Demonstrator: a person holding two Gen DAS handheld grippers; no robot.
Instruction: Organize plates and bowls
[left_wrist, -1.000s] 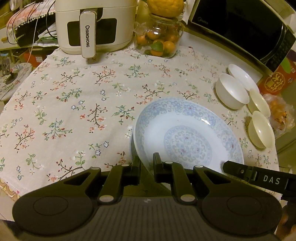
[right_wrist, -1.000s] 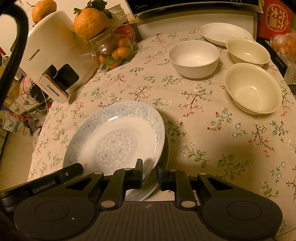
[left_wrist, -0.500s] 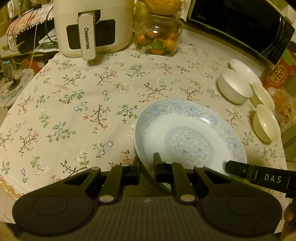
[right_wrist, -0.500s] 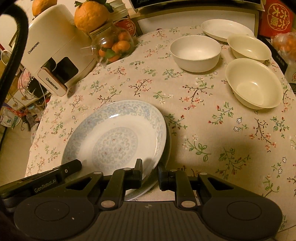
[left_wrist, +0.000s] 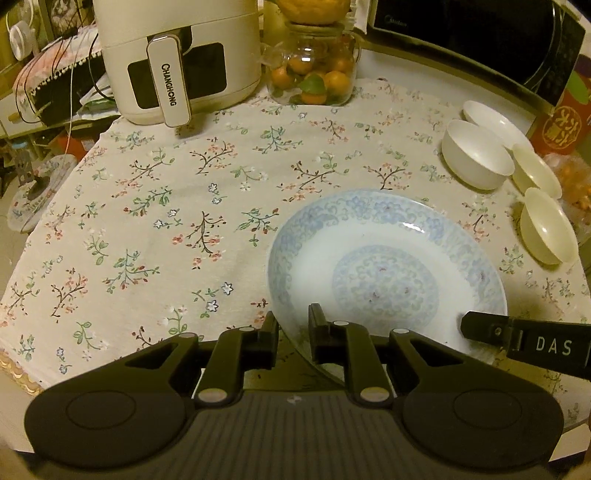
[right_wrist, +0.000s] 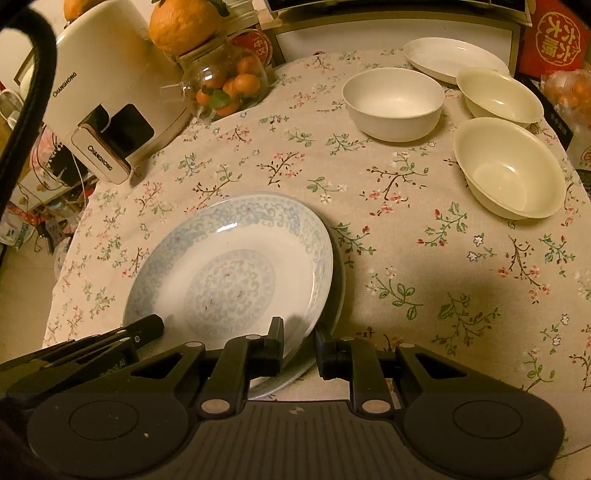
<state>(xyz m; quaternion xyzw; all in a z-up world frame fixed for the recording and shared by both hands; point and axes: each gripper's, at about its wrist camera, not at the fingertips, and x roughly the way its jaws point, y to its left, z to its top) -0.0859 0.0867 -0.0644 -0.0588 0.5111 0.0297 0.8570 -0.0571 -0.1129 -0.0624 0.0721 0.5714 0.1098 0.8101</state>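
Floral tablecloth (left_wrist: 177, 206): patterned plate (left_wrist: 384, 273) tilted, near rim raised.

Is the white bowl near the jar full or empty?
Empty: the white bowl shows its bare inside, sitting upright on the tablecloth.

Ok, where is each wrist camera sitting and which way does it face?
Left wrist: on the left gripper, angled down at the plate, jaws opening astride its rim; the other gripper's tip shows.
Right wrist: on the right gripper, angled down, gripping the plate's rim too; the other gripper's tip shows.
Shared: plate, bowls, air fryer.
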